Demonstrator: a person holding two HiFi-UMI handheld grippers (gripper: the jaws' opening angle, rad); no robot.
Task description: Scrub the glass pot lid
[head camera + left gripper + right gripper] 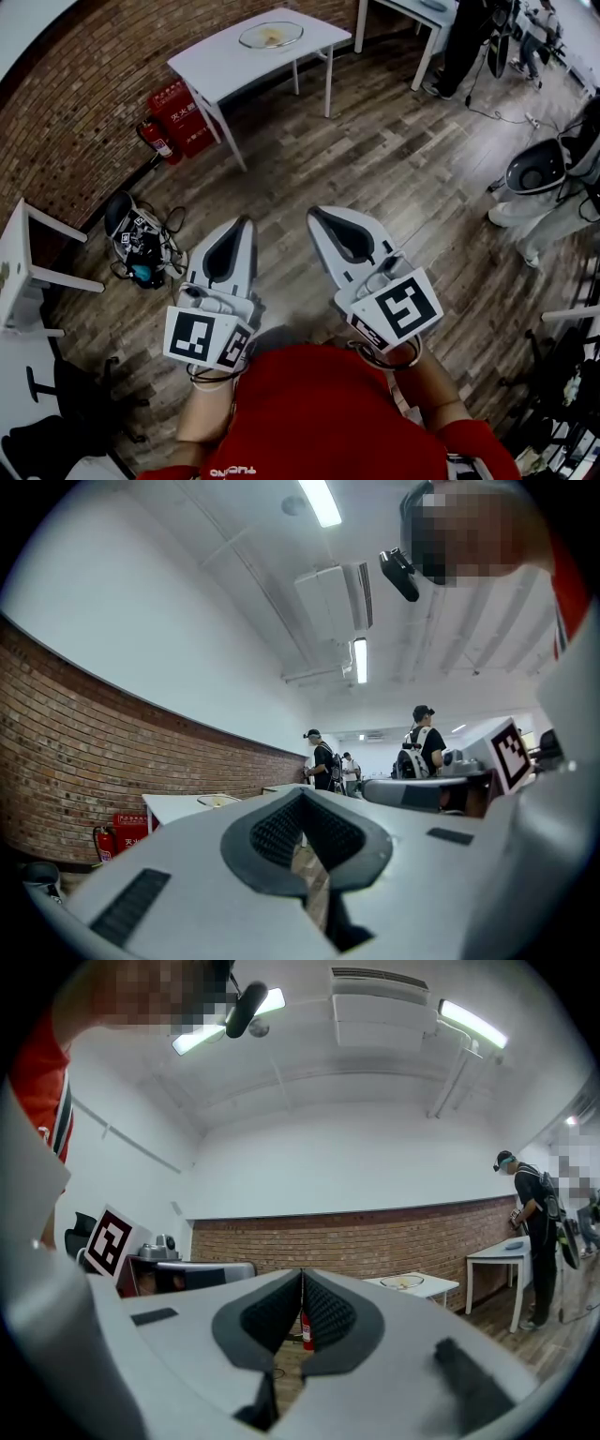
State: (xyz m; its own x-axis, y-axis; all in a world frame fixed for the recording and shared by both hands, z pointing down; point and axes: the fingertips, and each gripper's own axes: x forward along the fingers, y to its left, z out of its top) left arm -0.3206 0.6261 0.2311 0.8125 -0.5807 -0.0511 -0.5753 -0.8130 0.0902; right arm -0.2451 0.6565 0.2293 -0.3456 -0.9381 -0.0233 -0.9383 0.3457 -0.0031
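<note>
— Locating the object first: where is the round clear glass pot lid?
— At twelve o'clock in the head view, lying flat on the white rectangular table, well apart from both tools. Something pale shows at the lid's middle, too small to identify.
— How will it handle?
— Judging by material, it is stiff, fairly heavy, smooth and probably slippery, and it will break if dropped or knocked on the table edge. No knob can be made out from here. The rim looks like the likeliest place to hold, one tool steadying it while the other scrubs.
— And the claws?
— The left gripper, at seven o'clock, and the right gripper, at five o'clock, point level above the wooden plank floor. Both pairs of jaws are together, ribbed pads meeting, with nothing between them. Neither holds a scrubbing tool.
— Any landmark?
— A red fire extinguisher stands at ten o'clock, against the brick wall.
</note>
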